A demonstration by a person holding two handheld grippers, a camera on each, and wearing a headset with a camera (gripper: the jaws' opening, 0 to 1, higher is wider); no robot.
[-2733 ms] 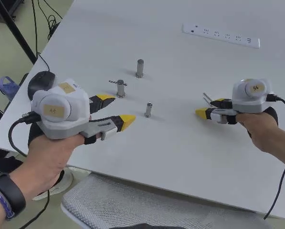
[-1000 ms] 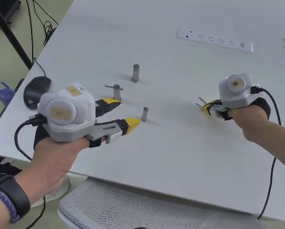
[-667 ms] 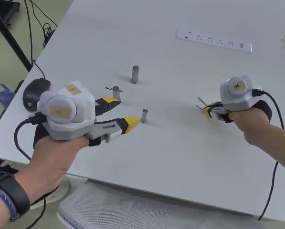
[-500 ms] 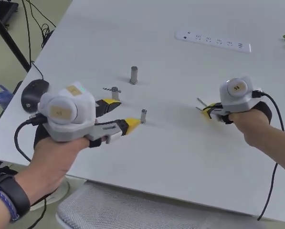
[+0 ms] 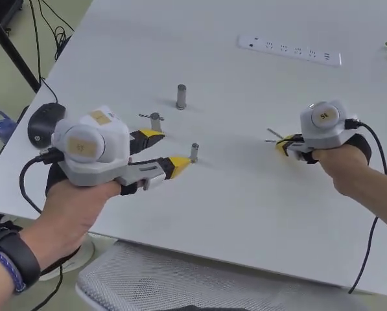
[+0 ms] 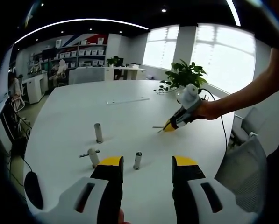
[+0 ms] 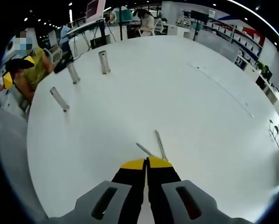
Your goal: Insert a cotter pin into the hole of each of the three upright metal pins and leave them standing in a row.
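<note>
middle pin (image 5: 155, 121) is cottered, two left; my right gripper (image 5: 284, 146) clamps a cotter (image 7: 159, 143), left gripper (image 5: 165, 148) open.

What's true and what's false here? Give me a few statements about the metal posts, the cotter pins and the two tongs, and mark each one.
1. The left tongs are open. True.
2. The right tongs hold nothing. False: they are shut on a cotter pin.
3. All three metal posts carry a pin through them. False: the middle post has one; the other two look bare.
4. A power strip lies on the far part of the table. True.
5. The near post has tipped over. False: it stands upright.
</note>
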